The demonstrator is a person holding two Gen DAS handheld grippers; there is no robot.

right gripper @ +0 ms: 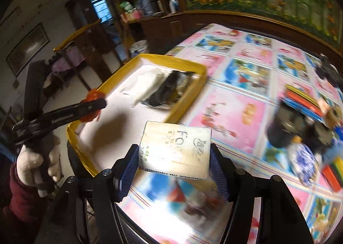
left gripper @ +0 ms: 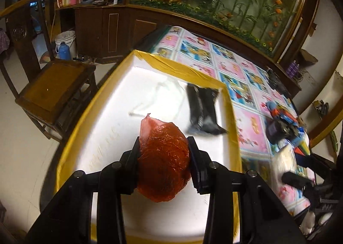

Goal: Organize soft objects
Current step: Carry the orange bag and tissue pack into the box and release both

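Red plastic bag point(left gripper: 164, 159), crumpled into a ball, sits clamped in the left claw point(left gripper: 164, 161) above the white tray point(left gripper: 103, 136) with yellow-taped rim; a white bag point(left gripper: 163, 96) and black packet point(left gripper: 203, 109) lie at its far end. From the right wrist, the right claw point(right gripper: 174, 164) grips a tissue pack point(right gripper: 174, 149) over the patterned counter point(right gripper: 246, 102) right of the tray, and only here a gloved hand point(right gripper: 36, 164) shows holding the left tool.

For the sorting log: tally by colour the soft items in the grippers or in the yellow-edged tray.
Red: 1, red plastic bag in left gripper
White: 2, tissue pack in right gripper; white bag in tray
Black: 1, black bag
Total: 4
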